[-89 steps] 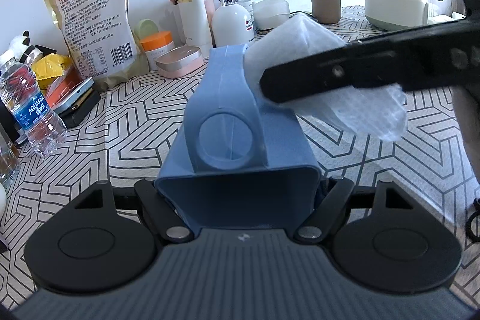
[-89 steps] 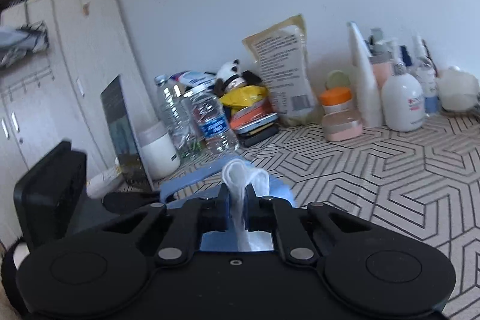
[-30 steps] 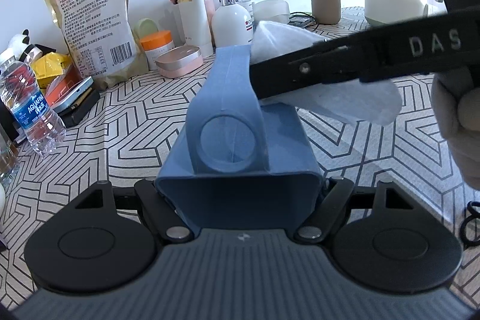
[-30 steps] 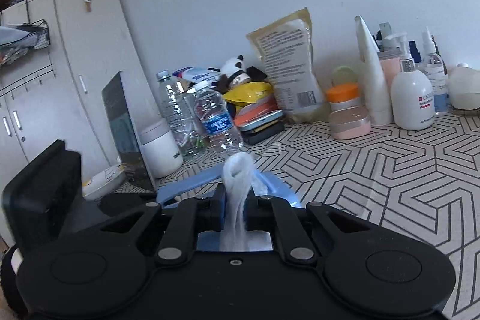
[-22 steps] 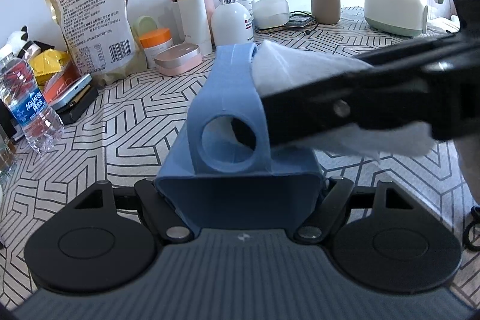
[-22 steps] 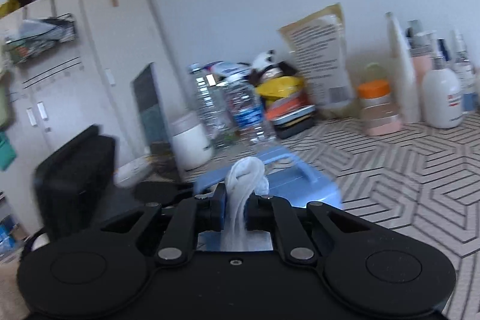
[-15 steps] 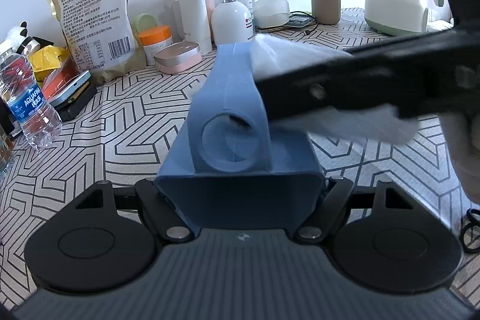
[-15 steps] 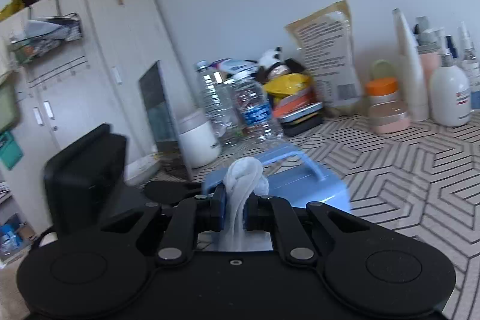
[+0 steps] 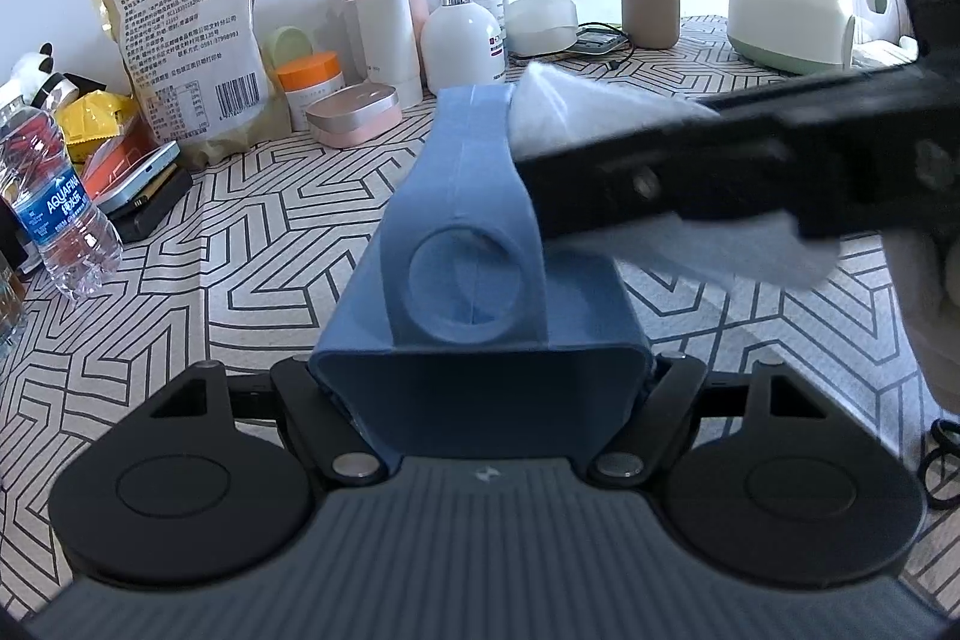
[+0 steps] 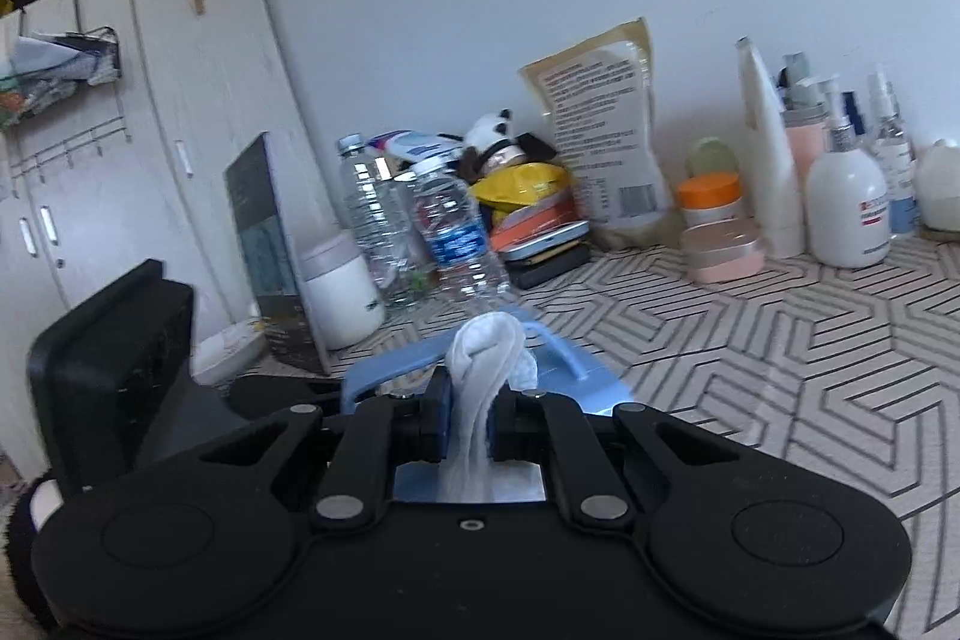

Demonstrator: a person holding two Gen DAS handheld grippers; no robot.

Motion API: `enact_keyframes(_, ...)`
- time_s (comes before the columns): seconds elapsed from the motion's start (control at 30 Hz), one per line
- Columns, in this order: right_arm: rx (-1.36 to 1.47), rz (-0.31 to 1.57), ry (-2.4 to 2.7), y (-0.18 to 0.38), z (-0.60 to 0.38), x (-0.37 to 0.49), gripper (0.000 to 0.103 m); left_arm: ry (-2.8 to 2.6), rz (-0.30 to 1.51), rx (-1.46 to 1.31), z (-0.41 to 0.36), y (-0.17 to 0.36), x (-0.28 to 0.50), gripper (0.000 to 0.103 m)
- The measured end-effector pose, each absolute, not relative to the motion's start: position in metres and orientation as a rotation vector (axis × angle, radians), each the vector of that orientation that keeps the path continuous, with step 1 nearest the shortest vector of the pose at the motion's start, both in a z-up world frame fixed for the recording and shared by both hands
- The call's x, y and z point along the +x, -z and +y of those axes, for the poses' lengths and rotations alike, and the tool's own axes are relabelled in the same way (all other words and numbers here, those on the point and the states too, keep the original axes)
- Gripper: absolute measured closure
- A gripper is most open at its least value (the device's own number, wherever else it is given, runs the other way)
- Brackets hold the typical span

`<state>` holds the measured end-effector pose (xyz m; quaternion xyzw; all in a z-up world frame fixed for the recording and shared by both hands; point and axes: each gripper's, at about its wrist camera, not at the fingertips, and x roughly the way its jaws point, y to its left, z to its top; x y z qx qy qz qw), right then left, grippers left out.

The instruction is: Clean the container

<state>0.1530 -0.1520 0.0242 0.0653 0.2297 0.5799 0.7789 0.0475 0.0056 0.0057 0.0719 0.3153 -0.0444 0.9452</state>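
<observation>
Now | left gripper [image 9: 480, 388] clamps blue container [image 9: 474, 244] | right gripper [image 10: 468, 424] pinches white cloth [image 10: 480, 370] against container

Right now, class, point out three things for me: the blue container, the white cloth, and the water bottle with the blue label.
Blue container [image 9: 480, 388], left wrist view, on its near wall.
White cloth [image 10: 480, 388], right wrist view, on the bunched part between the fingers.
Water bottle [image 9: 57, 214], left wrist view, on its blue label.

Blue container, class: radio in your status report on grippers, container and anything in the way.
Left gripper shut on blue container. Right gripper shut on white cloth, cloth against the container's handle side. Nothing in the way.
</observation>
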Motion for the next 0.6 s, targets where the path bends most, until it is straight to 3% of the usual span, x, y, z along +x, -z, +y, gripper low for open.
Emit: enact_keyframes(0.6,0.099,0.469,-1.242,-0.027,-0.156,0.144,0.093,0.092,0.645,0.143,0.011,-0.007,0.052,0.027)
